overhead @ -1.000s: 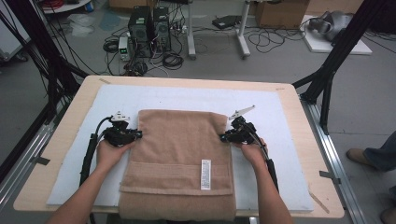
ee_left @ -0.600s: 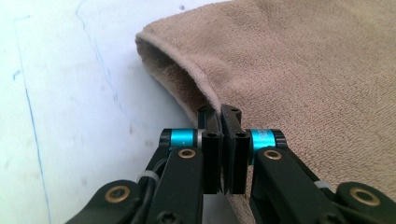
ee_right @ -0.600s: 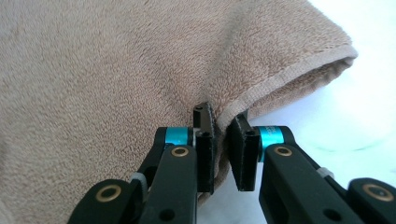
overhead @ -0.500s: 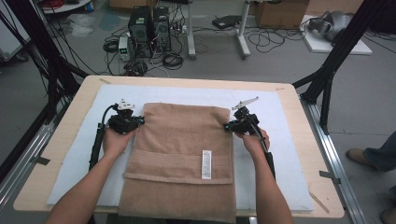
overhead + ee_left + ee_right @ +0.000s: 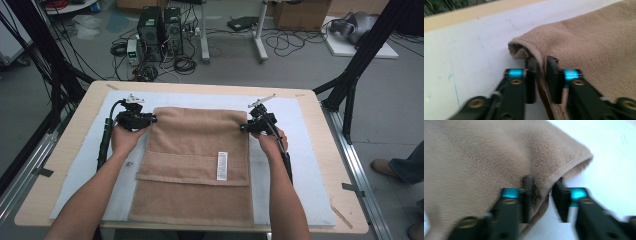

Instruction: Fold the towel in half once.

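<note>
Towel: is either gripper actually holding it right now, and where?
Neither grips it firmly. Both grippers' jaws have just been opening. The left gripper straddles the towel edge at its far left corner, the right gripper the far right corner; fabric still sits between loosened jaws.

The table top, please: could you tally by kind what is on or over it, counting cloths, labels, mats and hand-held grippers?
Tan towel: 1
White label on the towel: 1
White mat under the towel: 1
Hand-held grippers: 2, the left hand-held gripper and the right hand-held gripper, one at each far corner of the towel
Total: 5
</note>
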### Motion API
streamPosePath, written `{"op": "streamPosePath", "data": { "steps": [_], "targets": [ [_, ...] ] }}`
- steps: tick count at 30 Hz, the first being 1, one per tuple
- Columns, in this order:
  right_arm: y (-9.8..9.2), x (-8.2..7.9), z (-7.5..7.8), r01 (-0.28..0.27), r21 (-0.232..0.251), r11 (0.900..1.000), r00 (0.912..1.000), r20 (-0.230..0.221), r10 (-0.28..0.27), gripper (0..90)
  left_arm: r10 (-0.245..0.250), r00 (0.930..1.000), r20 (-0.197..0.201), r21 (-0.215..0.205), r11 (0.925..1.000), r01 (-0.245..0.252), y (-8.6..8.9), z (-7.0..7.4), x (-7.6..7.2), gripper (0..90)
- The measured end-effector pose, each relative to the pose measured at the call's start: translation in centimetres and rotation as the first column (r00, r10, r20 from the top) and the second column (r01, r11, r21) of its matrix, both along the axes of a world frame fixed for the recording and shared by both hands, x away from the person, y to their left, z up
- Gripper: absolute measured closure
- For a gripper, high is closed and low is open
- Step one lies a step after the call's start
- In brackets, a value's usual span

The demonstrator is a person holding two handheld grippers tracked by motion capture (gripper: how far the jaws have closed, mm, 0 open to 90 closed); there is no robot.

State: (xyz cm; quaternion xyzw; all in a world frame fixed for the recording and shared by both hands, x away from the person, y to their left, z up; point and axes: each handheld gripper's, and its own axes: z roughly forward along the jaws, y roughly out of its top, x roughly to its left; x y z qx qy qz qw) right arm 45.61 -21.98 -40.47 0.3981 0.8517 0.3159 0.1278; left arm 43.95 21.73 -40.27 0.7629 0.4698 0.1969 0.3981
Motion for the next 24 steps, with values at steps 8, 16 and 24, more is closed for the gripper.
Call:
{"op": "streamPosePath", "data": {
  "steps": [8, 16, 24],
  "targets": [
    [-2.0, -2.2, 1.1, -0.025, 0.050, 0.998, 0.9988, 0.044, 0.022, 47.3, -0.051, 0.9983, 0.027, -0.039, 0.9979, 0.052, 2.0, 1.0, -2.2, 59.1],
    [-1.6, -6.1, 2.2, -0.134, 0.079, 0.988, 0.9905, 0.045, 0.130, 30.0, -0.135, 0.9893, 0.056, -0.017, 0.9906, 0.136, 1.9, 0.7, -6.1, 52.4],
    [-1.1, -9.7, 1.6, -0.185, 0.111, 0.976, 0.9810, 0.080, 0.177, 21.1, -0.207, 0.9771, 0.049, -0.028, 0.9776, 0.208, 2.1, -0.2, -10.1, 45.4]
  ]
}}
